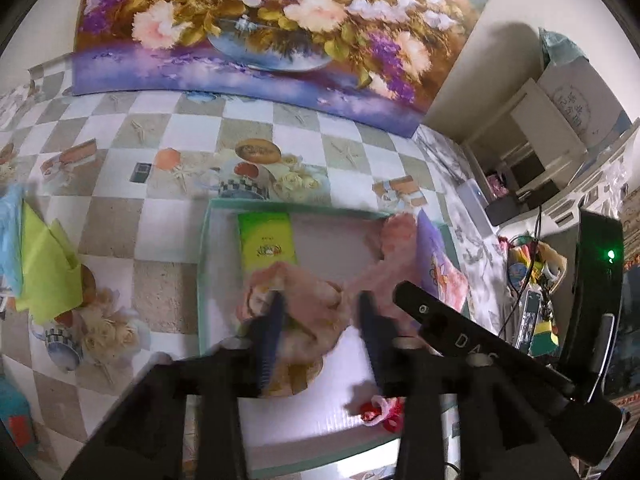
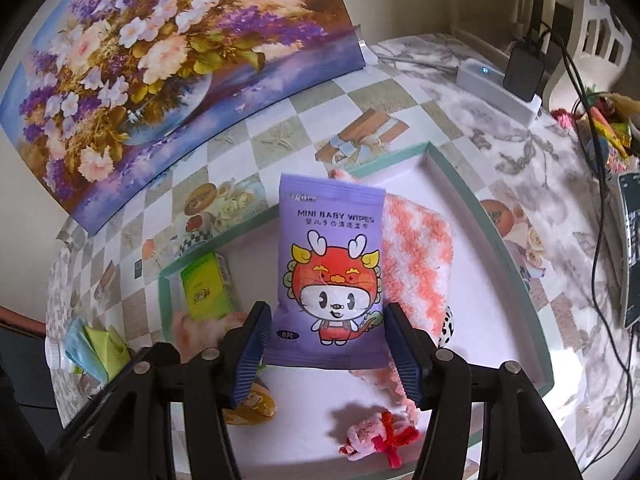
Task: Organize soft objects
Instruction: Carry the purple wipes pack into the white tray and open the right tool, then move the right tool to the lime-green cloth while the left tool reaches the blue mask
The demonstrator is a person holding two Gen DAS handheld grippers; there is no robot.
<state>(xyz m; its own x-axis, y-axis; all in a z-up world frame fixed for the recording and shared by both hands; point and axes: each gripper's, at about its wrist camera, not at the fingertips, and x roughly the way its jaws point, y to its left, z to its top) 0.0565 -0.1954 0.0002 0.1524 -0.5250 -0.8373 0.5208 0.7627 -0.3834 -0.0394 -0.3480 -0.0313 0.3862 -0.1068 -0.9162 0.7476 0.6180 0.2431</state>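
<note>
A shallow white tray with a teal rim (image 1: 204,264) (image 2: 452,168) lies on the checkered table. My right gripper (image 2: 326,344) is shut on a purple pack of baby wipes (image 2: 332,264), held over the tray; the pack also shows in the left wrist view (image 1: 438,264). Under it lies a pink and white fuzzy cloth (image 2: 416,256). My left gripper (image 1: 320,320) is open, its fingers on either side of a pink plush toy (image 1: 308,312) in the tray. A green tissue pack (image 1: 268,242) (image 2: 204,288) lies at the tray's far left. A small pink and red pipe-cleaner figure (image 2: 376,436) (image 1: 382,412) lies near the front.
A flower painting (image 1: 256,28) (image 2: 132,76) leans at the back of the table. Blue and green cloths (image 1: 36,256) (image 2: 96,348) lie left of the tray. A white power strip with a black adapter (image 2: 504,88), cables and clutter sit to the right.
</note>
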